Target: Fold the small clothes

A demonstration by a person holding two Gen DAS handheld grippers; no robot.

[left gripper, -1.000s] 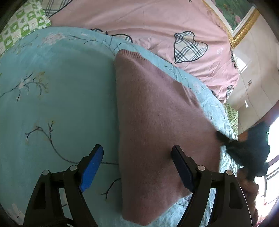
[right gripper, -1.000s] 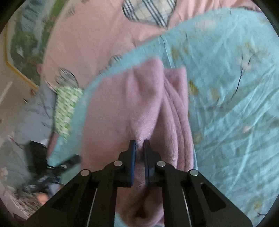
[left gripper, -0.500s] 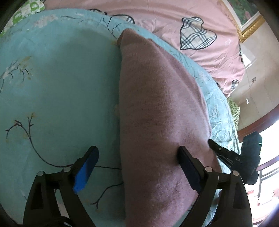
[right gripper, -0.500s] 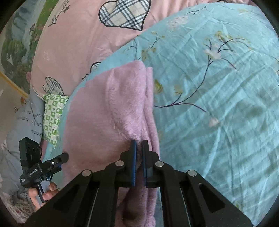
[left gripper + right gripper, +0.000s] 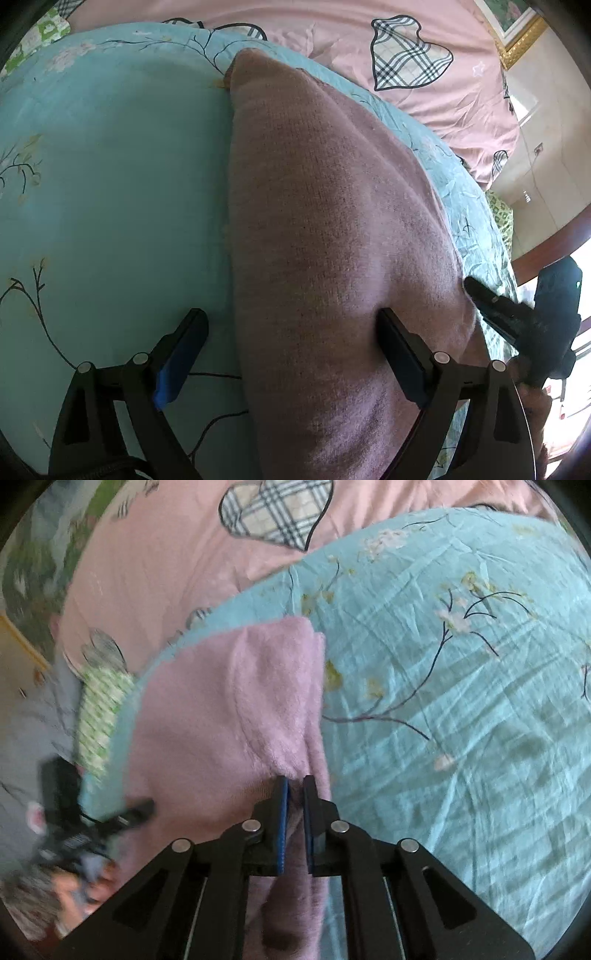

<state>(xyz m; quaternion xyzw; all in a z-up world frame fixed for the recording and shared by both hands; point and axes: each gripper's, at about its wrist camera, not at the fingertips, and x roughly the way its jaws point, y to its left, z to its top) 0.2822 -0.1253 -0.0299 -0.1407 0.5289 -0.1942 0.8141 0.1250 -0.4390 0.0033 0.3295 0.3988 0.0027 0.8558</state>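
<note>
A bed was covered by a pink sheet (image 5: 332, 33) printed with plaid hearts, and a turquoise quilt (image 5: 110, 184) with a branch-and-blossom pattern was spread over it. A folded pink knitted garment (image 5: 325, 229) was laid directly on the quilt, near its edge.

Sweater (image 5: 332, 258) lies folded on the blanket (image 5: 110, 184), which is spread on the bed over the sheet (image 5: 332, 40). In the left wrist view the sweater runs from near the camera toward the blanket's far edge, with open blanket to its left and a narrow strip to its right. Sheet sits behind the blanket. Left gripper (image 5: 291, 325) straddles the sweater's left edge: left finger over the blanket, right finger on the sweater. Right gripper (image 5: 294, 786) is at the sweater's opposite side, jaws opening with a fold between them. Picture frame (image 5: 517, 33) behind the bed, far right.
</note>
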